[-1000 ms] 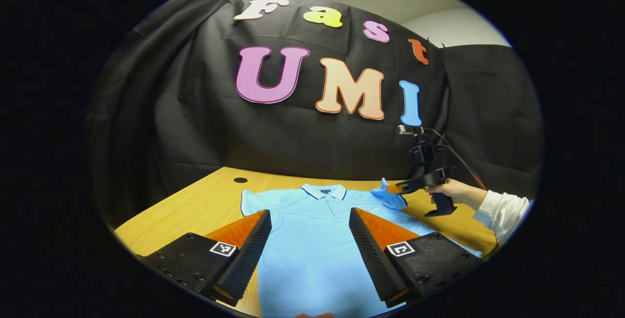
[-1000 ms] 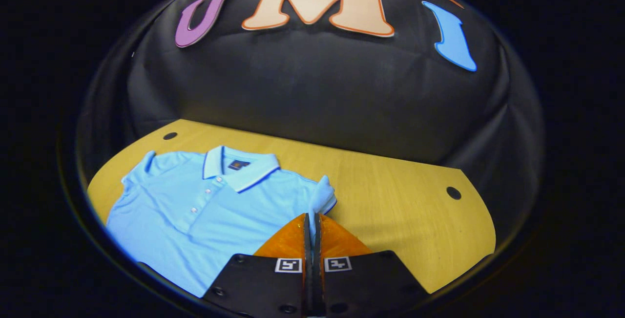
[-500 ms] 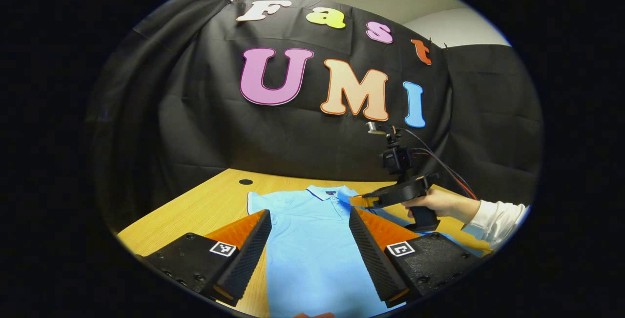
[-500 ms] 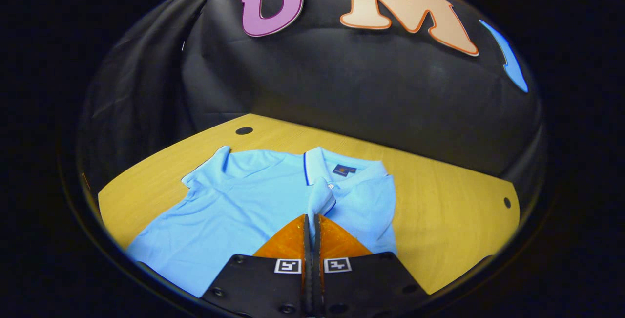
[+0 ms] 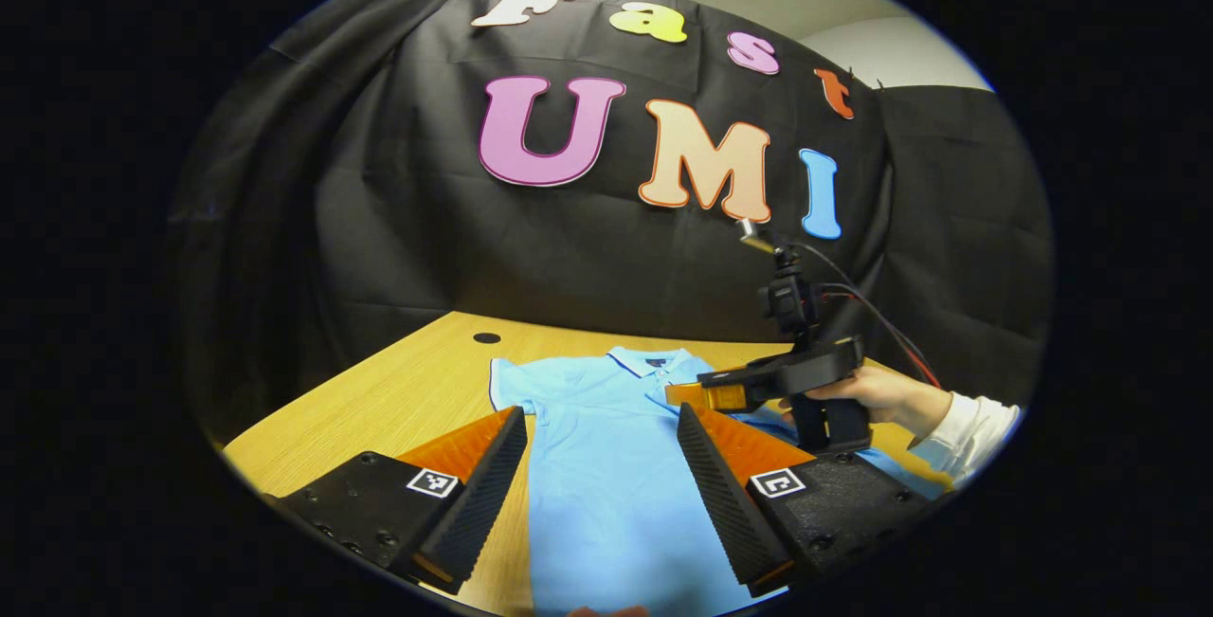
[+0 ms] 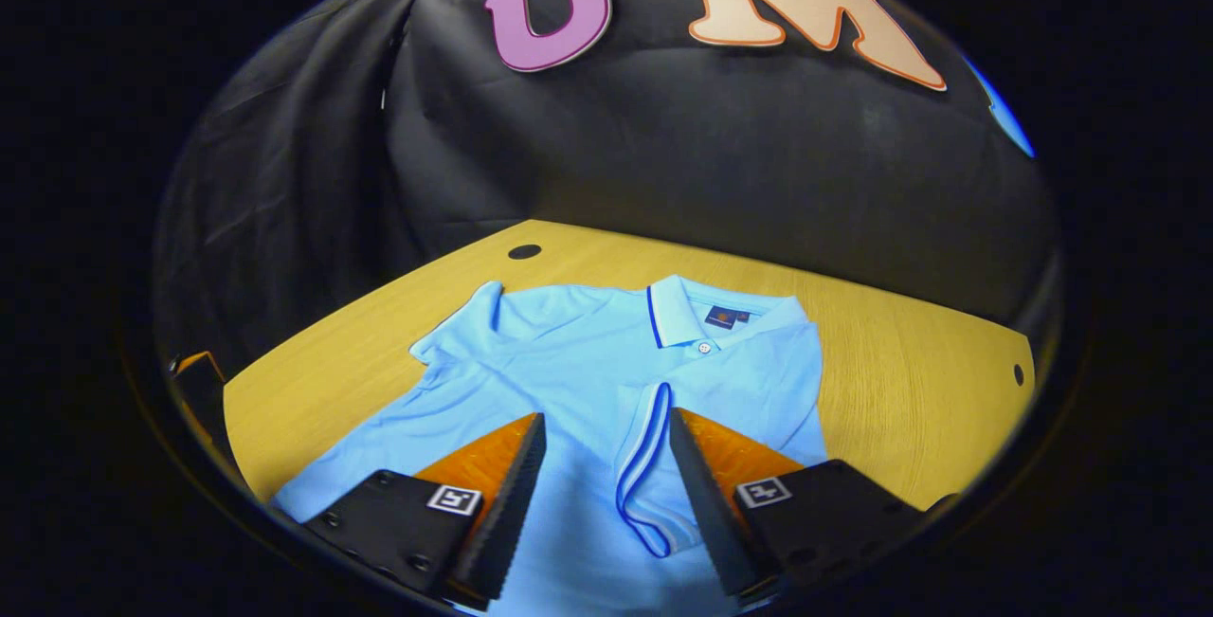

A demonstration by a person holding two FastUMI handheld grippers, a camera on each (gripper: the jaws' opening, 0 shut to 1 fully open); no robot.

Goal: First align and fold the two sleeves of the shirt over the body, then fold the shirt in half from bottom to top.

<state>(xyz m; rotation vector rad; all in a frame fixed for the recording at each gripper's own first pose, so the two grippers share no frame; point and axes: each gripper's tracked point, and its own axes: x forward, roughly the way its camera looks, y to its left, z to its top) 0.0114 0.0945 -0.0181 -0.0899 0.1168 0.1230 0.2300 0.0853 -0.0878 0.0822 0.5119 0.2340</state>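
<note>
R hand-held gripper (image 6: 606, 465): fingers apart, nothing clamped, low over the shirt (image 6: 569, 380). The folded right sleeve (image 6: 644, 475) lies between its fingers, striped cuff edge showing, resting on the shirt body below the collar (image 6: 697, 309). In the left gripper view the same hand-held gripper sits over the shirt's right side w/ a hand (image 5: 877, 394) on its grip.

L hand-held gripper (image 5: 602, 475): fingers wide apart, empty, above the lower middle of the shirt; can't tell if it touches the cloth.

Shirt lies flat, front up, on the table (image 6: 900, 380), collar toward the booth wall.

Progress, as I judge it: right sleeve fold looks done, sleeve laid over body. Left sleeve (image 6: 455, 333) is spread out to the side, not yet folded. Bottom-to-top halving not begun; hem is out of frame. So approx one of three folds in place; left sleeve likely next, for the L hand-held gripper.
</note>
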